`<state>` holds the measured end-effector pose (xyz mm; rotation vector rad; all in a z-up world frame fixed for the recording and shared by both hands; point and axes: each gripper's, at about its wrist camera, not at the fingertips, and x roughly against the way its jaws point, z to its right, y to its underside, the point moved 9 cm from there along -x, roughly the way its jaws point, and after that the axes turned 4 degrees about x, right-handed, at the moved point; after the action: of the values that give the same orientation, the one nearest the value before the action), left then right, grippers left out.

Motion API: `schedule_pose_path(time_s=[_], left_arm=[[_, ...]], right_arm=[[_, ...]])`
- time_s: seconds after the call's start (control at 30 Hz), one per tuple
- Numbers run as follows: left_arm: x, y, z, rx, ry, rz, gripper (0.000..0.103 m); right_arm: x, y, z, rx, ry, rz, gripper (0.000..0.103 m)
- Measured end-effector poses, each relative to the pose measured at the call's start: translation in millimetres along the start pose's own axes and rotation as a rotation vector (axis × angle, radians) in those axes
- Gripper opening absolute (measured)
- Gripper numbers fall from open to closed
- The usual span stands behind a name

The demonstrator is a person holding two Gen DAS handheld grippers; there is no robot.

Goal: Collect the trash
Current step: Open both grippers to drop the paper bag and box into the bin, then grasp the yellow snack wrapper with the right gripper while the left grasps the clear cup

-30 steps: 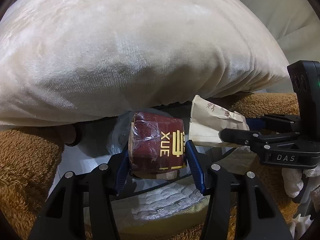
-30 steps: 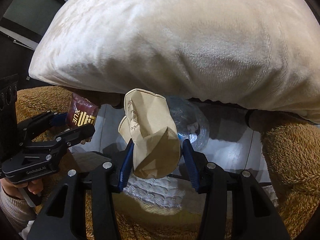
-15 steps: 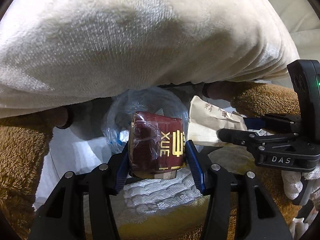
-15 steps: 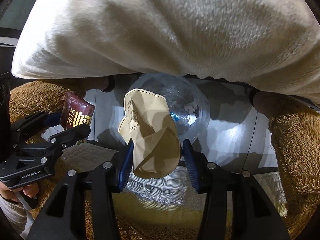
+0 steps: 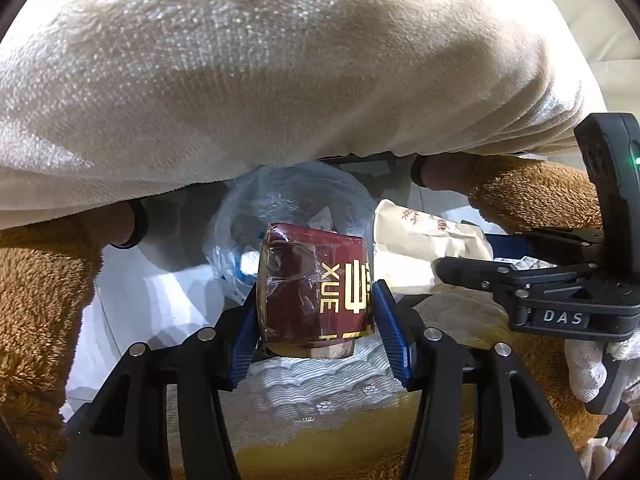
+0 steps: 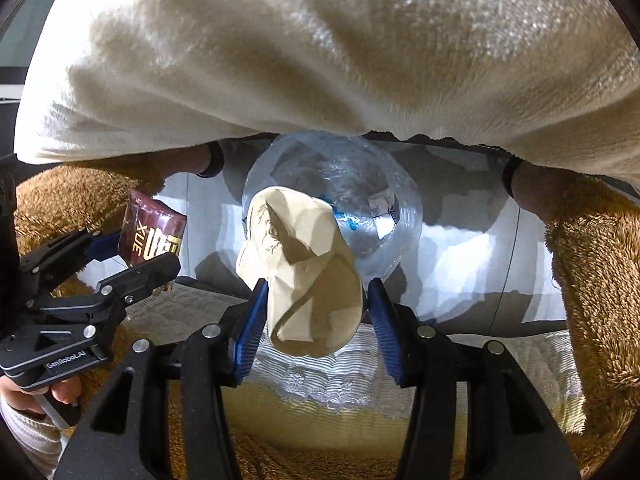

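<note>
Above us, a cream plush cushion (image 5: 260, 80) fills the upper half of both views, its lower edge overhanging the gap we work in. Brown fleece (image 6: 592, 280) walls that gap on either side, leaving a narrow pale floor (image 6: 460, 256) between. In that gap sits a bin lined with a clear plastic bag (image 6: 360, 184), its mouth partly under the cushion's edge. Both our tools point steeply down over it, side by side and near each other.

Our left gripper (image 5: 314, 316) has a maroon packet (image 5: 316, 288) lettered XUE between its blue pads; its jaws are opening, a sliver of room showing on the right. Our right gripper (image 6: 316, 312) has a crumpled beige paper cup (image 6: 304, 268) between its pads, above the bag's near rim; those jaws are opening too, and the right pad stands clear.
</note>
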<state>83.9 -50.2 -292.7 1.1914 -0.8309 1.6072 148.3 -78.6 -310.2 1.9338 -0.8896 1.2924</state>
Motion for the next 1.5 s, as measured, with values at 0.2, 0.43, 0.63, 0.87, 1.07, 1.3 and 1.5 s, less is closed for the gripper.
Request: schedule_pose_path(time_s=[0.2, 0.43, 0.63, 0.87, 1.07, 1.3, 1.5], left_arm=[[0.2, 2.4, -4.1, 0.021, -0.006, 0.001, 0.07], [9.5, 2.0, -4.6, 0.023, 0.012, 0.029, 0.07], [29.9, 1.6, -5.7, 0.038, 0.027, 0.103, 0.07], [68.2, 0.3, -0.6, 0.007, 0.028, 0.214, 0.07], [104.9, -5.6, 0.3, 0.0, 0.026, 0.312, 0.07], [144.0, -20.8, 4.1, -0.006, 0.039, 0.405, 0.07], [180.3, -43.8, 10.0, -0.037, 0.023, 0.481, 0.07]], right_arm=[[0.6, 0.1, 2.7, -0.013, 0.004, 0.012, 0.061], [9.7, -0.7, -1.6, -0.005, -0.002, 0.036, 0.061], [24.8, 0.7, -8.8, 0.03, 0.004, 0.097, 0.061], [63.0, 6.1, -19.1, 0.058, -0.005, 0.217, 0.061], [102.1, 11.3, -23.8, 0.069, -0.018, 0.319, 0.061], [158.4, 1.1, -28.1, 0.113, -0.004, 0.453, 0.061], [202.0, -21.3, -32.6, 0.148, 0.024, 0.559, 0.061]])
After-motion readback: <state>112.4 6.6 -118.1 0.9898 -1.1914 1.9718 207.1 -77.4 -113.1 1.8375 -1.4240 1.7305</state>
